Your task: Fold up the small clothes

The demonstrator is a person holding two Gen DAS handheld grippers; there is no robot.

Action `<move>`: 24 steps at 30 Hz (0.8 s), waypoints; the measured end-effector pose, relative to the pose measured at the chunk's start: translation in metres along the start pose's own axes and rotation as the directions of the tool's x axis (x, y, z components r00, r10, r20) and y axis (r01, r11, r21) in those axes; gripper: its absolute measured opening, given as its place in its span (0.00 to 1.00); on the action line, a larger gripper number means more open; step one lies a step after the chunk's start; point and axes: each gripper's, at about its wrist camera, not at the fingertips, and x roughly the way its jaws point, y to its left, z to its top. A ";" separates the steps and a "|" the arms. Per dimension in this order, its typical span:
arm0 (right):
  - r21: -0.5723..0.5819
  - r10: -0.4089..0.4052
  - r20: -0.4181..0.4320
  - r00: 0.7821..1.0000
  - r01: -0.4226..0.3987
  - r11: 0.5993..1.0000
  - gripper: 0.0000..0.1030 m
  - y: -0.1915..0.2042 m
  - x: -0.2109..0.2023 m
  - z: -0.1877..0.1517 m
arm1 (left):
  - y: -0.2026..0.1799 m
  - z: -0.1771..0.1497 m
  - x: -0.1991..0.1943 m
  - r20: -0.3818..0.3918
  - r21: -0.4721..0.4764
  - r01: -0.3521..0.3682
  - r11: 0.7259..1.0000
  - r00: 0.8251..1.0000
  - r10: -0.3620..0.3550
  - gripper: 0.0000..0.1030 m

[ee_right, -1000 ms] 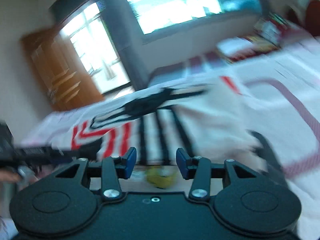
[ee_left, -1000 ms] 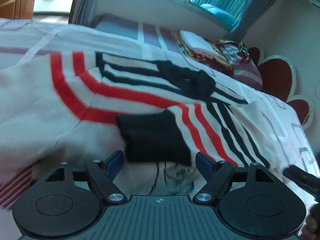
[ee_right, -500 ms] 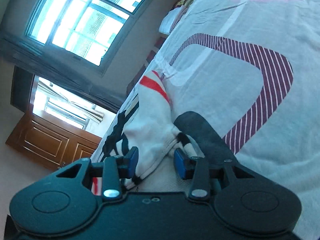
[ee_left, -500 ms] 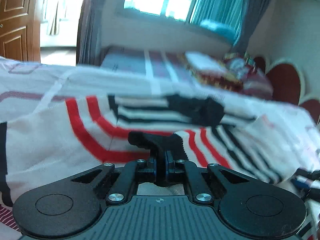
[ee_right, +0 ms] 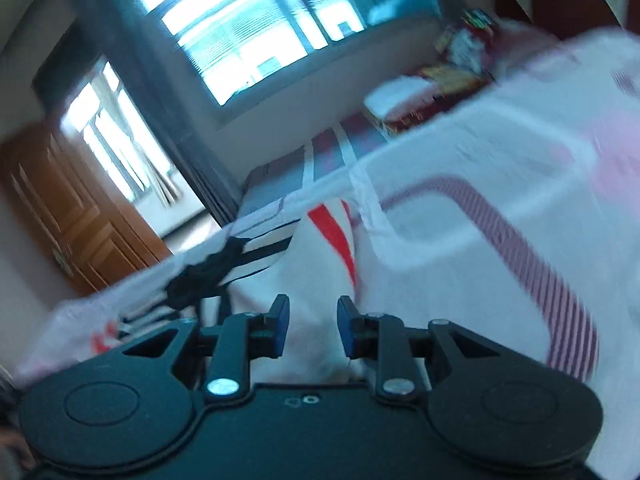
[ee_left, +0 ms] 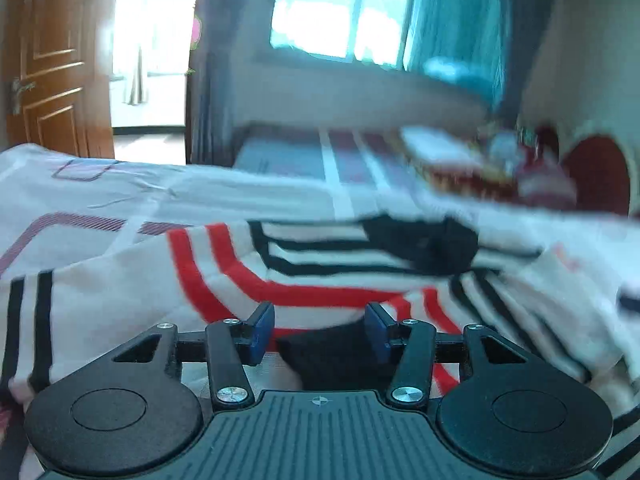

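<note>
Left hand-held gripper (ee_left: 319, 334) opening, black cuff (ee_left: 332, 354) lying loose between its pads. Right hand-held gripper (ee_right: 308, 330) closing around white striped sweater (ee_right: 320, 272) fabric – not yet clamped.

Sweater (ee_left: 320, 272) spread on bed (ee_left: 100, 196), window (ee_left: 340, 12) behind, door (ee_left: 52, 60) left
</note>
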 end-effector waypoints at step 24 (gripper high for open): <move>0.055 0.010 -0.141 0.990 -0.002 0.998 0.07 -0.046 0.107 0.044 | -0.019 -0.010 0.034 -0.074 0.144 -0.090 0.986 0.992 0.101 0.08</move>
